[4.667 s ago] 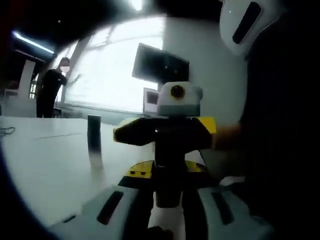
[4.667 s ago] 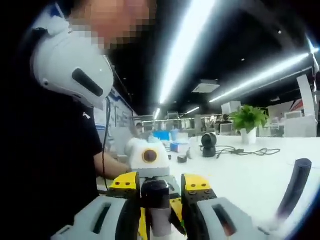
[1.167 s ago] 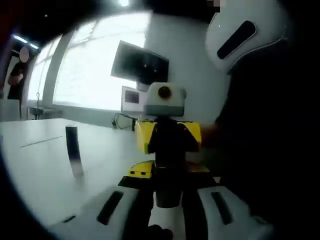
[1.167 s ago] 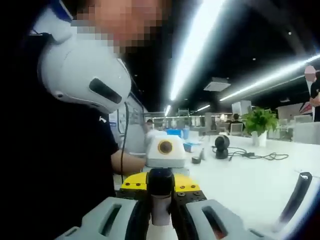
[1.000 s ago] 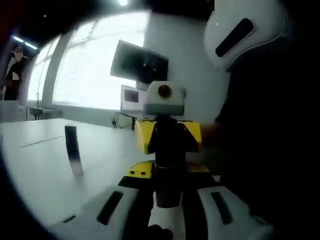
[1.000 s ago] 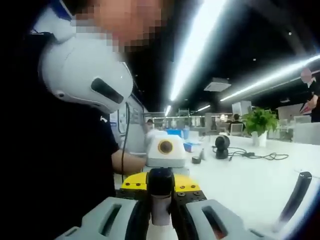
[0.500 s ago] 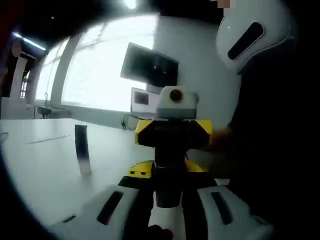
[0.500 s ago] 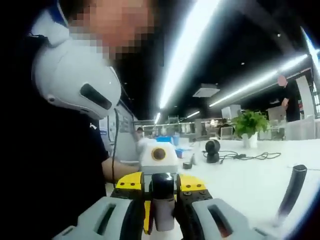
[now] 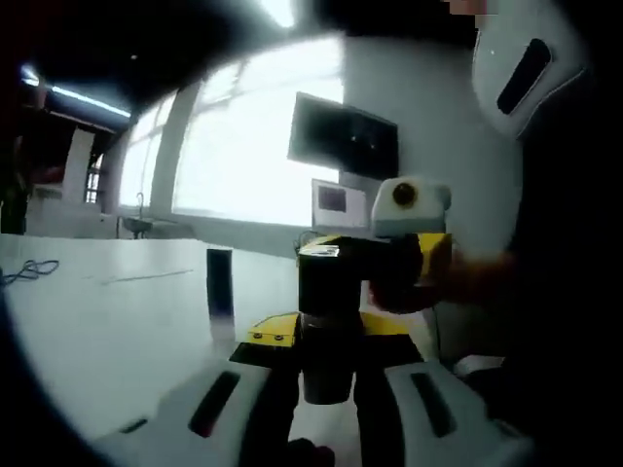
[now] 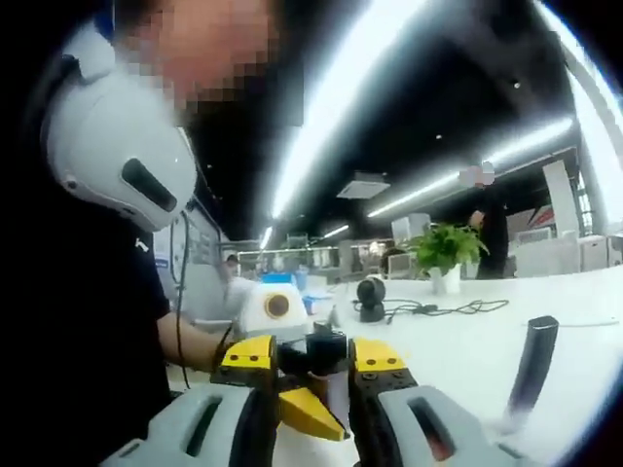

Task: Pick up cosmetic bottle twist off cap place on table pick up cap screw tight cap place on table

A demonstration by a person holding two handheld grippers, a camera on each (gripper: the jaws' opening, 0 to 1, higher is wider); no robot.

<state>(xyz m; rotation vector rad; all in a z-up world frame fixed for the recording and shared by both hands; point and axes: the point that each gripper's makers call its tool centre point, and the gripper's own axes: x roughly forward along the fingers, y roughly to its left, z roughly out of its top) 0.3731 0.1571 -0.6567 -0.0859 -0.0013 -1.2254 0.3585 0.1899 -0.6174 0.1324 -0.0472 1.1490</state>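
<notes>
My left gripper (image 9: 326,368) is shut on the cosmetic bottle, which stands upright between its jaws. The black cap (image 9: 329,292) tops the bottle. My right gripper (image 9: 404,265) hangs behind the cap, shifted to the right of it. In the right gripper view, the black cap (image 10: 324,352) sits between the yellow tips of my right gripper (image 10: 313,356), whose jaws stand apart on either side of it. The pale bottle body (image 10: 339,397) shows just below the cap.
A white table (image 9: 97,321) stretches left, with a black upright post (image 9: 219,282), the post (image 10: 531,365) also seen on the right. A potted plant (image 10: 443,255), a round black device (image 10: 368,297) and a cable lie farther back. The person's torso is close behind.
The right gripper's jaws have spread apart from the cap they were shut on. It has shifted sideways off the bottle's axis. Both views have swung with the hands.
</notes>
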